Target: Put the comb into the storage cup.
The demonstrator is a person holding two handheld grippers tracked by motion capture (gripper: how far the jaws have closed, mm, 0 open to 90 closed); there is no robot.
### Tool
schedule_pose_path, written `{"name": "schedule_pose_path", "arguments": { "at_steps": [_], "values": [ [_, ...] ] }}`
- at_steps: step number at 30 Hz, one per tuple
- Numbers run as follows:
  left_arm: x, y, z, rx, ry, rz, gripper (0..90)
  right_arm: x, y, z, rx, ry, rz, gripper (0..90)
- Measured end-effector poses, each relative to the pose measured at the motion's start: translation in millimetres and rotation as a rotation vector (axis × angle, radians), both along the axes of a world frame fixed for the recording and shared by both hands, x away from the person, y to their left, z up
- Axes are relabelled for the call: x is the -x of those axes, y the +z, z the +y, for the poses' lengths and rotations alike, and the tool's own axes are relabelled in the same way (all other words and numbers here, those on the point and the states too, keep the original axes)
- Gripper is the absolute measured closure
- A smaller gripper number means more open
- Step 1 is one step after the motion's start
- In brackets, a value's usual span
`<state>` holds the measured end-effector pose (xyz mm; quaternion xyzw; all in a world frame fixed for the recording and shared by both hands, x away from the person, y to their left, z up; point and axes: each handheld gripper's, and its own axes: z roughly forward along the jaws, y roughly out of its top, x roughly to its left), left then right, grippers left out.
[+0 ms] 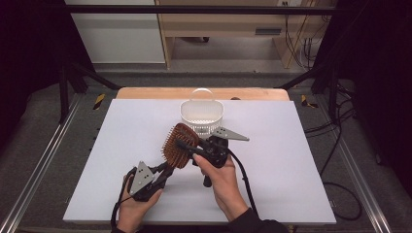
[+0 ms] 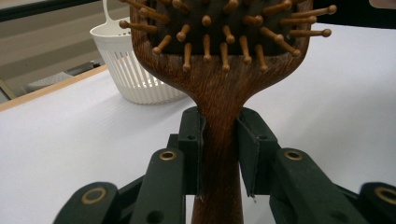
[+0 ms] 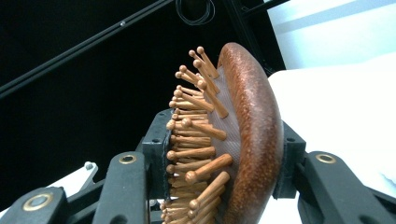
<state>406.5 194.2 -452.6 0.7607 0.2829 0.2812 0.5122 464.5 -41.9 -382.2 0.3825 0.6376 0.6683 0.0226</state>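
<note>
I find the wooden hairbrush (image 1: 179, 144) held above the bench (image 1: 121, 145) just before the white basket (image 1: 201, 114), my left tool (image 2: 219, 154) clamped on its handle, my right tool (image 3: 224, 158) bracketing its head, pads apparently touching.

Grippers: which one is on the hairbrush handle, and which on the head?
The left gripper clamps the wooden handle of the hairbrush. The right gripper straddles the head, one jaw on the bristle side, the other on the rounded back.
</note>
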Motion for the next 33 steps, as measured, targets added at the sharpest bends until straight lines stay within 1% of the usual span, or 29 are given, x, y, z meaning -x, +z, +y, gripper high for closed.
{"name": "schedule_pose_path", "arguments": {
  "at_steps": [4,7,9,13,17,20,22,25,29,31,33],
  "values": [
    [-1.3,0.0,2.5,0.019,0.003,0.003,72.0,-0.5,2.4,2.9,0.0,-0.002,0.001,52.5],
    [-2.5,-0.8,2.9,0.02,0.014,0.001,71.9,-0.8,3.8,6.3,0.008,-0.004,-0.002,52.6],
    [-3.5,-1.0,3.1,0.036,0.016,0.005,71.5,-0.5,5.4,8.1,0.015,-0.007,-0.006,52.6],
    [-2.9,-0.1,3.1,0.045,0.023,-0.007,71.4,-0.9,7.8,8.7,0.014,-0.012,-0.009,52.6],
    [-2.7,1.0,4.8,0.089,0.033,-0.008,67.8,-2.2,11.3,8.9,0.013,-0.015,-0.01,52.6],
    [-1.1,2.5,5.7,0.118,0.042,-0.018,59.7,-5.1,15.9,8.4,0.005,-0.027,-0.014,52.5],
    [0.1,4.0,6.1,0.135,0.065,-0.025,53.4,-8.2,19.4,7.8,0.003,-0.043,-0.024,52.5],
    [1.9,5.2,6.8,0.144,0.088,-0.041,43.6,-12.6,23.8,6.5,-0.002,-0.069,-0.031,52.4],
    [4.7,7.5,12.3,0.183,0.138,-0.063,30.6,-20.8,30.6,2.4,-0.005,-0.106,-0.039,52.3],
    [5.9,7.6,16.6,0.2,0.16,-0.065,24.1,-24.2,33.1,0.5,-0.006,-0.118,-0.042,52.3],
    [6.7,6.0,22.6,0.206,0.19,-0.054,17.0,-27.9,36.2,-1.2,-0.01,-0.13,-0.045,52.2]
  ]
}}
